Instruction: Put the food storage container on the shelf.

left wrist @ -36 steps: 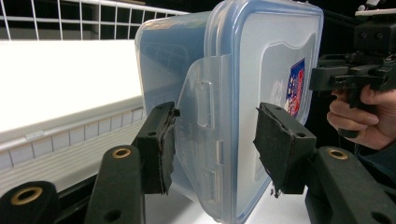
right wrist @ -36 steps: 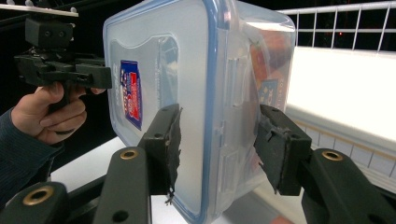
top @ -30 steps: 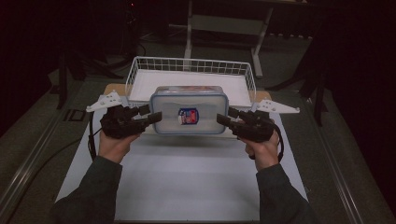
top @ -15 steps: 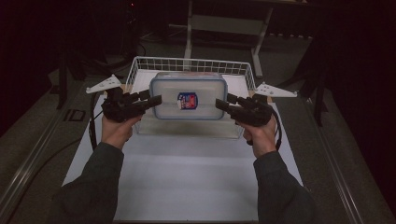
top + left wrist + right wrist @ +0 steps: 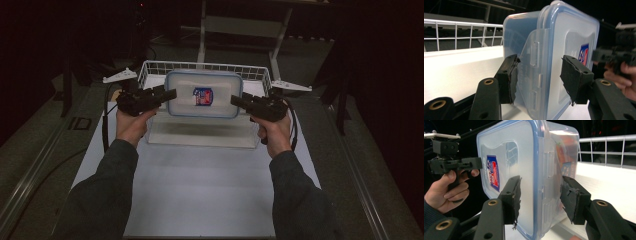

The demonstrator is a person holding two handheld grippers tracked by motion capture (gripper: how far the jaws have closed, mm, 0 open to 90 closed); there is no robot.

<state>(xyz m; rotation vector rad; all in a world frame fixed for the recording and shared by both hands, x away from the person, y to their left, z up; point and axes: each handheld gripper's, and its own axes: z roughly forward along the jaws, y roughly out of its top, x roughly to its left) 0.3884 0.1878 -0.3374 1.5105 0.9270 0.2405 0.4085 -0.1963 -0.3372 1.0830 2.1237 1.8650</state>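
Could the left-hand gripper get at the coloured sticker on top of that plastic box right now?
Probably not as things stand. The left gripper is at one end of the plastic box, its jaws astride the side latch, helping the right gripper carry it above the wire basket. The sticker lies uncovered mid-lid, but reaching it means letting go.

White mat (image 5: 200, 190) covers table centre, grey table surface (image 5: 45, 165) bare either side. Metal rail (image 5: 30, 172) runs along left edge. Black cable (image 5: 106, 127) trails over mat's left edge. Metal stand legs (image 5: 240, 25) behind table, in dark background.
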